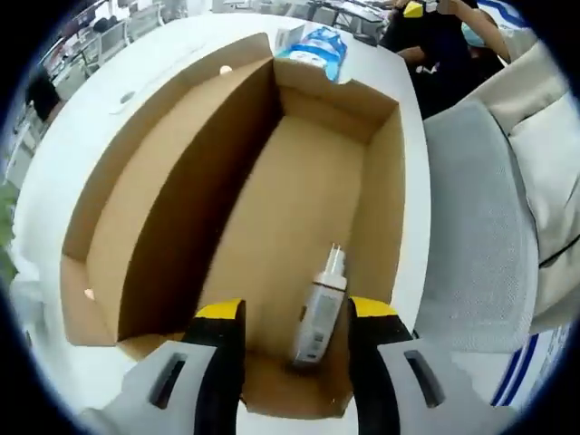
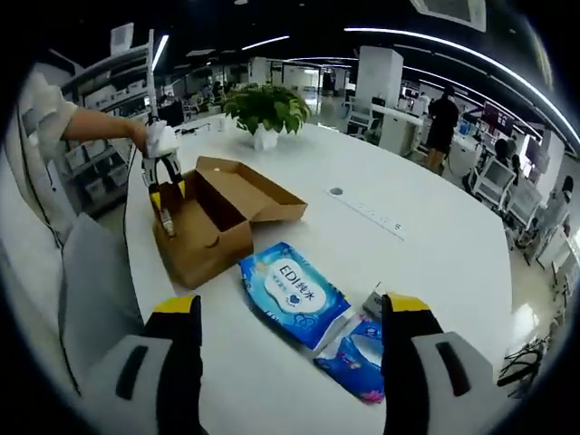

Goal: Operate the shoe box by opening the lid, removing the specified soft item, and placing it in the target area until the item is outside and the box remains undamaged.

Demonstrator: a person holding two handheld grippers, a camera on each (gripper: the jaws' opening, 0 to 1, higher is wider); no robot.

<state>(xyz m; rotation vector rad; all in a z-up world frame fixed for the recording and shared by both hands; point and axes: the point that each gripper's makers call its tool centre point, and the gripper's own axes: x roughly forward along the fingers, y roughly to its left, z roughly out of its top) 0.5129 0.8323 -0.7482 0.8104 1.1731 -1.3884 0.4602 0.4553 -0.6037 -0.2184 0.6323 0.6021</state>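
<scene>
The brown shoe box [image 1: 299, 190] stands open on the white table, its lid [image 1: 145, 163] folded out to the left. A small white bottle [image 1: 319, 313] lies inside, at the near end wall. My left gripper [image 1: 297, 313] hovers over that end, open, its yellow-tipped jaws wide on either side of the bottle and not touching it. In the right gripper view the box [image 2: 213, 227] and the left gripper [image 2: 166, 195], held by a hand, sit at the table's left edge. My right gripper [image 2: 292, 306] is open above a blue soft wipes packet [image 2: 294, 292] lying on the table.
A second blue packet [image 2: 358, 358] and a small white carton [image 2: 373, 304] lie beside the first. The blue packet [image 1: 317, 45] shows beyond the box's far end. A potted plant [image 2: 267, 109] stands further back. A grey chair back [image 1: 471, 227] and a person's sleeve are at the right.
</scene>
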